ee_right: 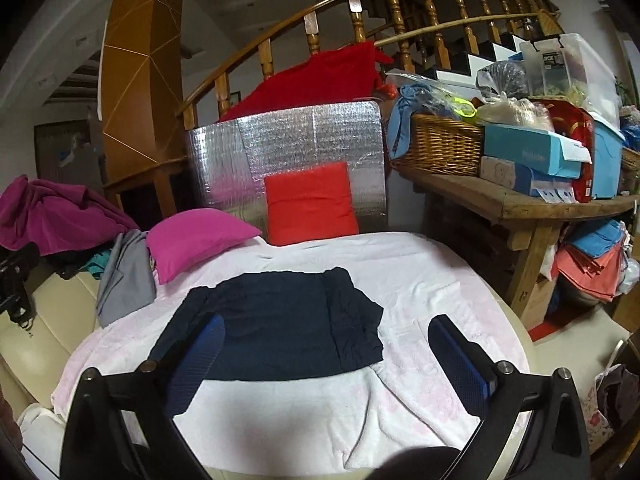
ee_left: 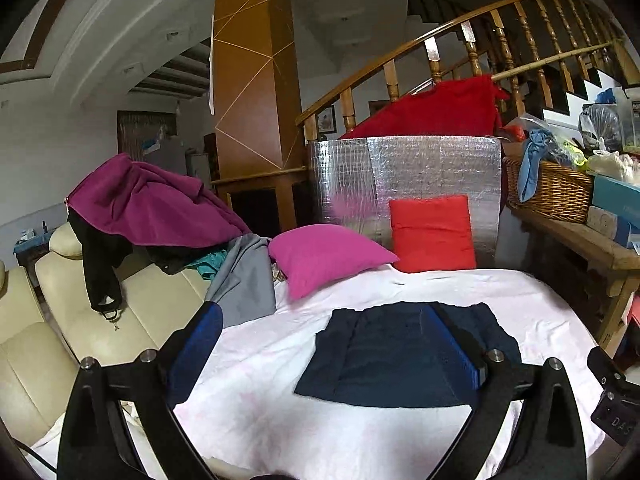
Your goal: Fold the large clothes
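I see the navy garment (ee_right: 276, 320) already folded flat on the blanket (ee_right: 420, 280); both my left tongs (ee_left: 320, 344) and right tongs (ee_right: 326, 356) are wide and empty; the clothes pile (ee_left: 160, 204) is left.

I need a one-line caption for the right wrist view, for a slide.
Open right tongs hover above a folded navy garment on a pale pink blanket, magenta cushion and red cushion behind.

a pale pink blanket (ee_right: 400, 272) is covering the surface and carrying a folded navy garment (ee_right: 280, 320), which is lying flat near its middle. a magenta pillow (ee_right: 196, 240) and a grey cloth (ee_right: 128, 276) are resting at its far left edge, and a red cushion (ee_right: 310, 202) is standing at the back edge, leaning against a silver foil panel (ee_right: 288, 140).
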The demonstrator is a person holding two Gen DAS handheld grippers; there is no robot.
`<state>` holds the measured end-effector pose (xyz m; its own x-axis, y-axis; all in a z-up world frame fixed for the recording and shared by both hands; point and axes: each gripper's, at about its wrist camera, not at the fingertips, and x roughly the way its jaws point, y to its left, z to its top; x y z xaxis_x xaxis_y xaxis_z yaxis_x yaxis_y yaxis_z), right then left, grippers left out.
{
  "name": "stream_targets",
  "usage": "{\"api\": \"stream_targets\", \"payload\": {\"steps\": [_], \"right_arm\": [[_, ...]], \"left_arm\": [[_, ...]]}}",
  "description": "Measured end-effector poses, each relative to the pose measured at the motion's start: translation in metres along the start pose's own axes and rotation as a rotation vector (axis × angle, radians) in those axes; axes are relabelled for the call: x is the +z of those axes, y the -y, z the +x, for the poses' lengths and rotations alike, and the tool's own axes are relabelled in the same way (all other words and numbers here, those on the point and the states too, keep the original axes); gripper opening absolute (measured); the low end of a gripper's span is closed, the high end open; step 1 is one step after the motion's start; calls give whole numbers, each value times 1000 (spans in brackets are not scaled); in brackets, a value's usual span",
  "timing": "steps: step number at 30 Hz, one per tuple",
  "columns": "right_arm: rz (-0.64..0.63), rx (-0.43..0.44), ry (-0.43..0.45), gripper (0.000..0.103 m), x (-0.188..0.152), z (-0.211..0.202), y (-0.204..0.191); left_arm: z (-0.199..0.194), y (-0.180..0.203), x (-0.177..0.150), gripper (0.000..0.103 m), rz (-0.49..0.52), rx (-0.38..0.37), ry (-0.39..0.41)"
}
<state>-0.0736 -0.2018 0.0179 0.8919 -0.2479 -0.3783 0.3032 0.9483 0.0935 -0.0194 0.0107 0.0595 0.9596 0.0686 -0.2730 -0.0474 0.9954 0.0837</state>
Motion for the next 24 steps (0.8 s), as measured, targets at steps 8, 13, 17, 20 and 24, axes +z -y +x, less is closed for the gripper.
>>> {"api": "stream_targets", "payload": {"steps": [8, 13, 17, 20, 24], "right_arm": [[-8, 21, -9, 103, 3, -6, -7], [-32, 19, -27, 103, 1, -6, -15], [-33, 29, -34, 103, -1, -7, -19], [-39, 29, -34, 103, -3, -8, -22], [-32, 33, -30, 103, -2, -10, -22]], "left_arm": [[-9, 3, 1, 99, 12, 0, 12], [-13, 0, 1, 99, 9, -2, 20], [-14, -5, 1, 100, 0, 0, 21], [-15, -8, 1, 100, -5, 2, 22], [-15, -9, 1, 100, -3, 4, 22]]}}
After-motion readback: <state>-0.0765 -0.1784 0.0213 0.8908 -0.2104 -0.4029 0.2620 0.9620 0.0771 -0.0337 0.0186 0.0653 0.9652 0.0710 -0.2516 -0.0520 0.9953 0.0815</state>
